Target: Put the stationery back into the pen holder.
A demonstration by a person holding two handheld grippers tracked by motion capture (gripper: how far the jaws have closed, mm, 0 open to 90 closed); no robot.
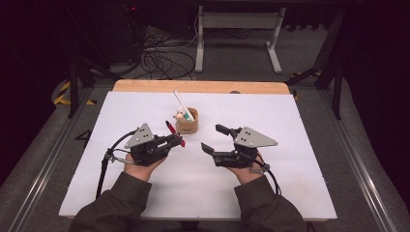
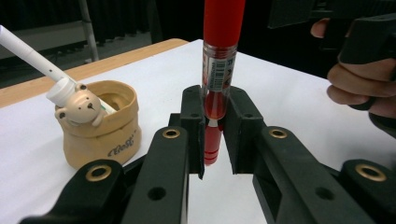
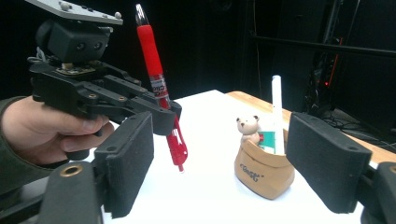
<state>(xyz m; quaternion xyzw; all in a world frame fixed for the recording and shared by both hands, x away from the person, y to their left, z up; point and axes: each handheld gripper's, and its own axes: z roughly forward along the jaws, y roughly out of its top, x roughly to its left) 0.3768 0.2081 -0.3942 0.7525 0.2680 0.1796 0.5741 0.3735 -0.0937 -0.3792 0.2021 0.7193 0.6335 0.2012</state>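
Two grippers hang above the white table (image 1: 290, 193): the left gripper (image 2: 212, 130) has its jaws closed on a red pen (image 2: 219, 70), just beside the tan pen holder (image 1: 186, 126), and the right gripper (image 1: 212, 140) is wide open and holds nothing. The step in hand is probably to put the pen into the holder. To do it well, bring the pen upright over the mouth and lower it past the white pen (image 1: 183, 105) and the bear topper (image 2: 79, 108) before opening.

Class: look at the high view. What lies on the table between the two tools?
Nothing: between the left tool, which grips a red pen, and the open right tool there is bare white table. The high view shows this.
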